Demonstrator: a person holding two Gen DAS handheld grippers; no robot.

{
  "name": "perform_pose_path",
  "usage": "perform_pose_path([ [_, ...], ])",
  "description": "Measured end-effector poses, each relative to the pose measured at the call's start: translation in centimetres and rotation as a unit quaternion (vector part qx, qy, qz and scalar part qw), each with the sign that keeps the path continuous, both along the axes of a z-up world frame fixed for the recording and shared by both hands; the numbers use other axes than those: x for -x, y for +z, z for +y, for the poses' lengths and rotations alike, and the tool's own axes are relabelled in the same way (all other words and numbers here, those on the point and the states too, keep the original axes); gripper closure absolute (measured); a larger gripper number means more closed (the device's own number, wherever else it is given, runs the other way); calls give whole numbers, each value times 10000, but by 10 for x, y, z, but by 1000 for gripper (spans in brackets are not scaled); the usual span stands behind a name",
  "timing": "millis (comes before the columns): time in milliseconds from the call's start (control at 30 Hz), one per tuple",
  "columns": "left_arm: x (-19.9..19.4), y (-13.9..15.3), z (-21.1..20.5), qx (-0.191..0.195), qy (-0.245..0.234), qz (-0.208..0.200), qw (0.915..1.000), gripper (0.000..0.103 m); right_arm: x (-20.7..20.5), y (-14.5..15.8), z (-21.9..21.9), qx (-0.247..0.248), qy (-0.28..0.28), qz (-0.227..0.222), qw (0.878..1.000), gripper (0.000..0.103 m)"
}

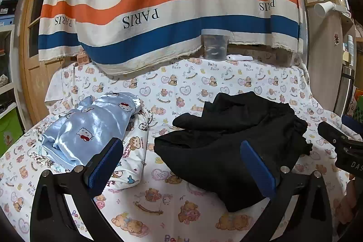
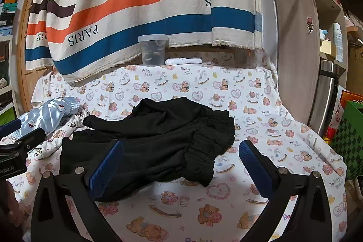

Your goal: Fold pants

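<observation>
Grippers left and right both released above black pants, "PARIS" curtain behind.

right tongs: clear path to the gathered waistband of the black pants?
Probably yes. The right tongs hang open just above the black pants, with the gathered waistband lying uncovered between the fingers. Nothing sits on it; the left tongs are off to the side.
</observation>
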State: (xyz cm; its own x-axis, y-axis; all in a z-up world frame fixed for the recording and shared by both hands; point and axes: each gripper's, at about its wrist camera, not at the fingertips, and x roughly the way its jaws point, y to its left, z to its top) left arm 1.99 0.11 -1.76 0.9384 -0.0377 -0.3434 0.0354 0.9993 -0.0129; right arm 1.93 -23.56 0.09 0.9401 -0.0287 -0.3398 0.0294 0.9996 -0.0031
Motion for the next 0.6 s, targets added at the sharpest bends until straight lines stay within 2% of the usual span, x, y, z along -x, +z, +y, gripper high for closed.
perform_pose_path([
  [600, -1, 1, 0, 4, -1, 15, 10000, 0, 0, 1, 1, 6, 7, 14, 10000, 0],
])
